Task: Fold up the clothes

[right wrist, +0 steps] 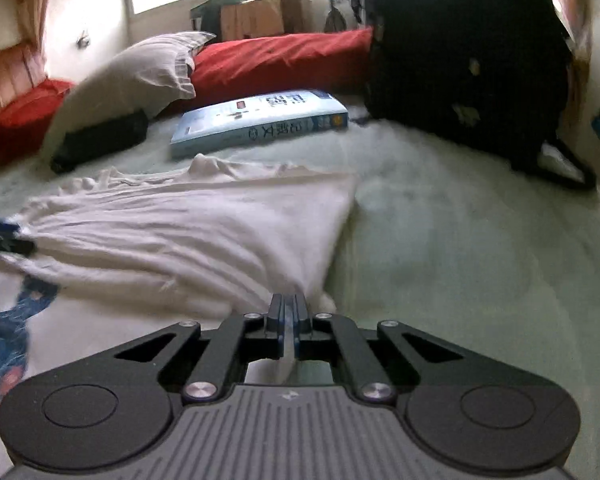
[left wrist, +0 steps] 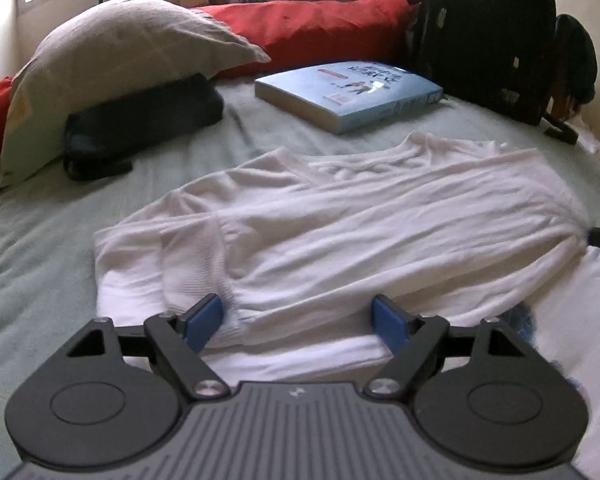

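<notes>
At the far left of the left wrist view a grey pillow point(left wrist: 116, 68) leans over a dark pouch point(left wrist: 140, 128), with a red cushion point(left wrist: 316, 28) running along the back of the pale green bedsheet point(left wrist: 40, 240). Further right, a light blue book point(left wrist: 352, 94) lies flat on the sheet, and a black backpack point(left wrist: 484, 32) stands behind it at the right. The white shirt point(left wrist: 340, 232) lies in the middle of the bed in front of the book, partly folded over itself, its folds gathering to a bunched point at the right edge of the view. The left gripper point(left wrist: 300, 320) sits at the near edge of the shirt with its blue pads spread wide apart; cloth lies between them, but neither pad presses on it. In the right wrist view, the pillow point(right wrist: 140, 72) and pouch point(right wrist: 100, 140) again stand left, the book point(right wrist: 260, 120) in the middle and the backpack point(right wrist: 468, 60) right, with bare sheet point(right wrist: 460, 240) in front of it. The shirt point(right wrist: 188, 232) spreads from the left edge, where a blue printed figure shows on the cloth, toward the centre. There the right gripper point(right wrist: 288, 312) has its fingers pressed together, pinching a corner of the shirt, and the cloth pulls into taut ridges that fan out from the pinch.
</notes>
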A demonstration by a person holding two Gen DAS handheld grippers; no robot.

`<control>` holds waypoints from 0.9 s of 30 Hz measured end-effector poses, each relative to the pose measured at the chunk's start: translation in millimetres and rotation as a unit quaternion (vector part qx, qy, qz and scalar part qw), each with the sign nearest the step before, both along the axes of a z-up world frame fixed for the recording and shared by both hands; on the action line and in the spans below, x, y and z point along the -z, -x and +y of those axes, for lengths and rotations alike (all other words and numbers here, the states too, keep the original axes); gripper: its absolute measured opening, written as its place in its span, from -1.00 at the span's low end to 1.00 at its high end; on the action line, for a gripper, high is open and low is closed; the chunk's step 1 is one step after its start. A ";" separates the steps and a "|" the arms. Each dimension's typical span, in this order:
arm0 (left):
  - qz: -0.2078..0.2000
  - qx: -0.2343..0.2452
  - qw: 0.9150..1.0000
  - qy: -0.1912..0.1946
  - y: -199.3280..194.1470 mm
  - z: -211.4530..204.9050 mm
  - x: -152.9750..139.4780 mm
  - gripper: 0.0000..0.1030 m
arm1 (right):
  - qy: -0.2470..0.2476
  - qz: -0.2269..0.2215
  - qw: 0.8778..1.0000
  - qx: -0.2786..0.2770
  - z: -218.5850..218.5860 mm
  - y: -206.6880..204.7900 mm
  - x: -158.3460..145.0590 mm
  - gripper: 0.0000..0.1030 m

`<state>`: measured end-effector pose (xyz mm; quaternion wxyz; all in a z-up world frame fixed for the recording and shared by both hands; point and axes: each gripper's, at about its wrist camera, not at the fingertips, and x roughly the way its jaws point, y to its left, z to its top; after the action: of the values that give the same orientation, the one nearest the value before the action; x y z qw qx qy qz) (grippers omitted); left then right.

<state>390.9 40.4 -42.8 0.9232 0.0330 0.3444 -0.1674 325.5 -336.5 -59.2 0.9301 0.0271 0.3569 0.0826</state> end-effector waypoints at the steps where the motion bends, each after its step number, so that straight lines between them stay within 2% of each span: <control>1: 0.001 0.000 1.000 0.000 -0.3 0.9 1.6 0.62 | -0.002 0.002 1.000 -0.003 1.2 -0.5 0.6 -0.85; 8: 0.007 -0.002 1.000 0.004 -5.6 4.0 9.1 0.62 | 0.006 -0.005 1.000 -0.013 14.3 -7.1 1.1 -0.76; 12: 0.033 -0.008 0.999 -0.019 -14.5 1.0 26.5 0.62 | 0.012 -0.011 1.000 -0.018 22.5 -11.3 0.9 -0.62; 14: 0.044 -0.011 0.999 -0.027 -15.5 3.3 32.8 0.69 | 0.016 -0.014 1.000 -0.020 26.6 -13.4 0.8 -0.60; 17: 0.039 -0.011 0.999 -0.014 -3.8 19.7 25.8 0.66 | 0.019 -0.016 1.000 -0.019 29.9 -10.2 -3.0 -0.57; 22: 0.008 0.000 1.000 0.013 6.9 25.3 -2.0 0.66 | 0.000 -0.049 0.998 -0.034 32.0 28.0 -26.6 -0.23; 24: 0.005 0.007 1.000 0.010 6.5 14.5 -5.5 0.66 | 0.010 -0.066 0.997 -0.051 40.7 34.5 -32.8 -0.21; 27: -0.002 0.032 0.999 0.000 17.0 -4.9 -3.2 0.66 | 0.050 -0.082 0.991 -0.089 59.9 28.3 -37.7 -0.21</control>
<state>373.9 35.5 -39.6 0.9181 0.0445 0.3412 -0.1969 297.3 -276.6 -21.5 0.9452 -0.0586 0.2844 0.1492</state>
